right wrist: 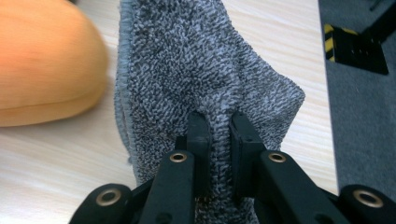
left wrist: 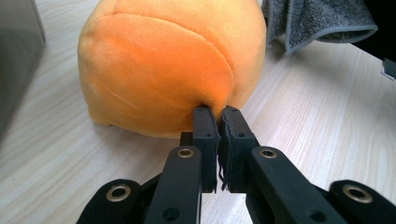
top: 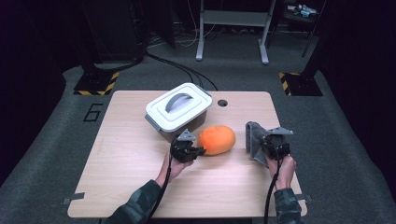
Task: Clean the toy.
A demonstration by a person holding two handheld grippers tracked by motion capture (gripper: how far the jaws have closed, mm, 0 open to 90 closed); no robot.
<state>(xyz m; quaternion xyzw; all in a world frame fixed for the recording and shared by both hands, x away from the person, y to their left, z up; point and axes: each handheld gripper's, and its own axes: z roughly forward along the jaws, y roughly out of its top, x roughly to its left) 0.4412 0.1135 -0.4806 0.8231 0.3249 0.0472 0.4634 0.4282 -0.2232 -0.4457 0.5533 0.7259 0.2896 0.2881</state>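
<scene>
Grey terry cloth is bunched between the pads of my right gripper [right wrist: 218, 122], which is clenched on a fold of the towel [right wrist: 196, 70]; the cloth rises from the jaws and drapes away on both sides, its hemmed edge running along the side nearer the cushion. My left gripper [left wrist: 216, 116] is clamped on a small pinch of the orange plush cushion [left wrist: 163, 70], right at its near lower edge, the pads almost meeting.

From above, the cushion [top: 216, 139] lies on the wooden table [top: 126, 154] just beyond the left fingertips, its long axis running across towards the right gripper [top: 274, 145] and tilted slightly away. The towel [top: 254, 140] stands lifted beside it. A lidded grey box [top: 177, 109] sits just beyond my left gripper [top: 195, 150], touching or nearly touching the cushion. I can read a "6" marked on the floor [top: 92, 112].
</scene>
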